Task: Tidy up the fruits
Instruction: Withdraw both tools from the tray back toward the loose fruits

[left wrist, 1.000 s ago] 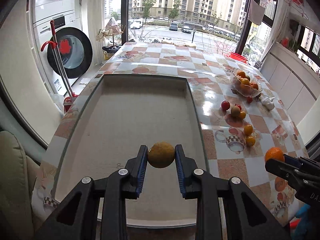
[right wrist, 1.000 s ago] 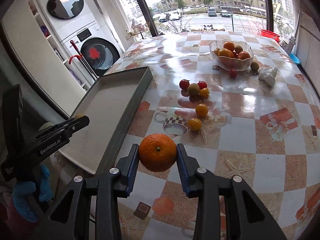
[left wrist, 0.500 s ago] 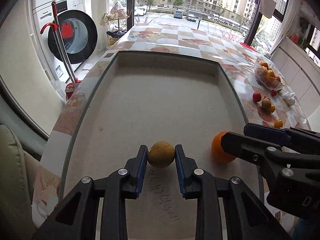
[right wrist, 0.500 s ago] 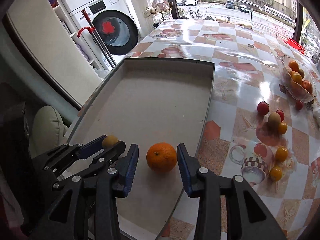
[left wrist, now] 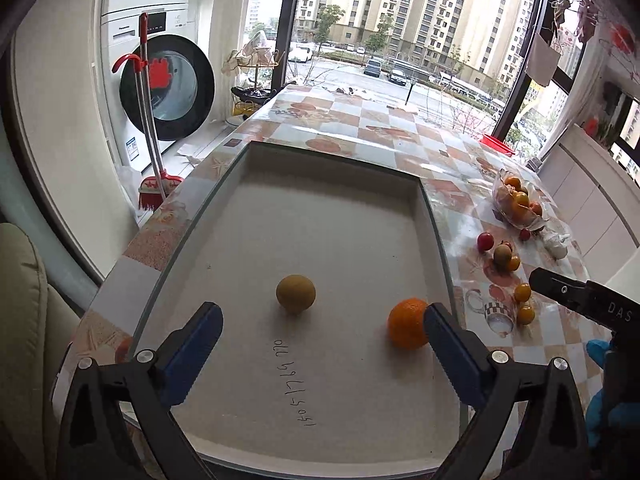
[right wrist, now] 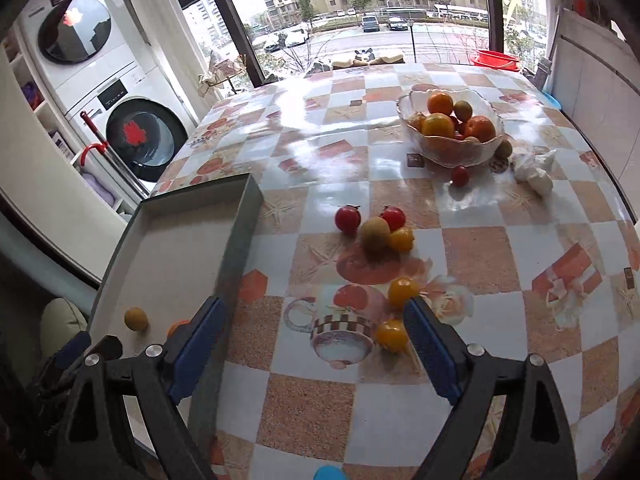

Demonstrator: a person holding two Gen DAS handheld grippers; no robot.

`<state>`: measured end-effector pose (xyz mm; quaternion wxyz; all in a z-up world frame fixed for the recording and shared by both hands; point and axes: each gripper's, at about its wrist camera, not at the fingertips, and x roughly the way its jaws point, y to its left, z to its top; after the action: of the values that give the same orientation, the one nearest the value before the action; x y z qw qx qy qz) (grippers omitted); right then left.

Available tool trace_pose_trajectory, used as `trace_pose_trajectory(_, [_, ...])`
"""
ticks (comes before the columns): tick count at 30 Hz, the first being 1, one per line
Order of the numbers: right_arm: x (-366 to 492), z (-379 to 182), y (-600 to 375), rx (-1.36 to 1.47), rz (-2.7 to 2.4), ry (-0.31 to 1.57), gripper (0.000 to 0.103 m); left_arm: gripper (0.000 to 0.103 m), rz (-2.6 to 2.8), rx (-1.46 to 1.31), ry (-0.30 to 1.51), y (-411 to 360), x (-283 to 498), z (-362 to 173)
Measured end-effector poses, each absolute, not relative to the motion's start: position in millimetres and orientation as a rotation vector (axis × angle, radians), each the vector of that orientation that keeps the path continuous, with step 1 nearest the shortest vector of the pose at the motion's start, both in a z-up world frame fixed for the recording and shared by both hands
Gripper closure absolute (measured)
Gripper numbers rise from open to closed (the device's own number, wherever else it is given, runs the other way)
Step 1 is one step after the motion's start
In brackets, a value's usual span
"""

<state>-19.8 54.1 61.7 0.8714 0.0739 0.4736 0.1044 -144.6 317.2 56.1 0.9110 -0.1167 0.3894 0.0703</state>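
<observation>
A yellow-brown round fruit [left wrist: 296,293] and an orange [left wrist: 409,323] lie in the grey tray [left wrist: 328,216]. My left gripper [left wrist: 323,334] is open and empty, held above the tray just behind both fruits. My right gripper [right wrist: 315,332] is open and empty over the table, right of the tray's edge [right wrist: 236,240]. Two small yellow fruits [right wrist: 402,291] [right wrist: 391,335] lie between its fingers. The yellow-brown fruit [right wrist: 135,318] shows in the right wrist view too; the orange [right wrist: 178,324] is mostly hidden there.
A cluster of red, brown and yellow small fruits [right wrist: 374,226] lies mid-table. A glass bowl [right wrist: 452,148] of fruit stands at the back, with a red fruit [right wrist: 460,175] and a white crumpled bag [right wrist: 534,168] beside it. A washing machine [left wrist: 160,88] stands left.
Both grippers opened and let go: the yellow-brown fruit and the orange now lie in the tray. The right gripper moved right, out over the table; the left drew back.
</observation>
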Motion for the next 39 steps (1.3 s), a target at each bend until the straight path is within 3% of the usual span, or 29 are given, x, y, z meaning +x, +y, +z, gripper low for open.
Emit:
trace_pose_trajectory(6, [-28, 42, -29, 0.130, 0.069, 1.033, 0.010, 0.002, 0.020, -0.079, 0.758, 223, -151, 79])
trace_pose_trajectory(11, [-31, 19, -81, 0.005, 0.033, 1.048, 0.010, 0.002, -0.024, 0.052, 0.796, 142, -150, 62])
trace_pose_trajectory(15, [-34, 16, -101, -0.033, 0.069, 1.006, 0.000, 0.002, 0.014, 0.089, 0.833, 105, -147, 35])
trace_pose_trajectory(22, [-35, 13, -102, -0.069, 0.094, 0.977, 0.000, 0.002, 0.039, 0.180, 0.884, 86, -137, 10])
trace_pose_trajectory(32, [-37, 11, -102, -0.068, 0.094, 0.960, 0.000, 0.001, -0.013, -0.023, 0.922, 107, -130, -2])
trace_pose_trajectory(39, [-38, 11, -102, -0.068, 0.094, 0.960, 0.000, 0.001, -0.006, -0.015, 0.917, 105, -132, -2])
